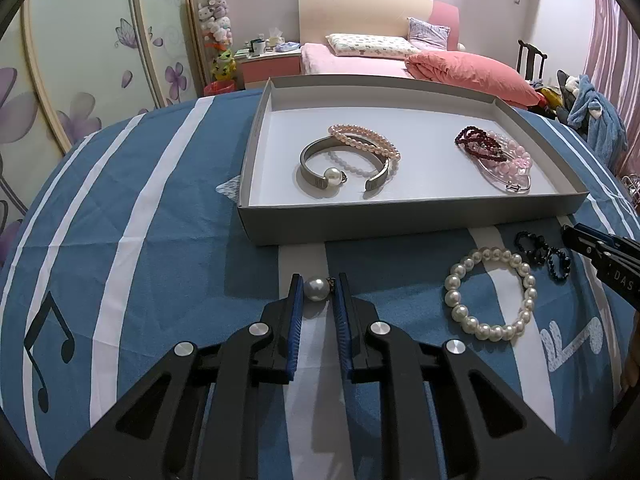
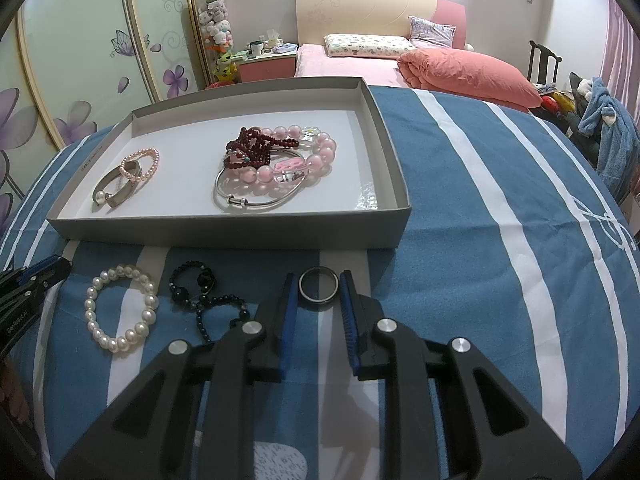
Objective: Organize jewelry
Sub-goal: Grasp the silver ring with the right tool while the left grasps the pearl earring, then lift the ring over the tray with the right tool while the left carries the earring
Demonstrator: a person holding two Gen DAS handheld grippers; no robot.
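The left gripper (image 1: 318, 290) has its 2 blue-padded fingers closed around a pearl earring (image 1: 317, 289) at their tips, low over the striped blue bedsheet (image 1: 160, 248), likely ready to lift it. The right gripper (image 2: 319, 289) brackets a dark ring (image 2: 319, 285) between its tips; whether the pads touch it, I cannot tell. Ahead of both lies the grey tray (image 1: 400, 222), the probable destination, already holding bangles and beaded bracelets. A white pearl bracelet (image 1: 491, 294) and black bead bracelets (image 2: 200, 296) wait between the 2 tools.
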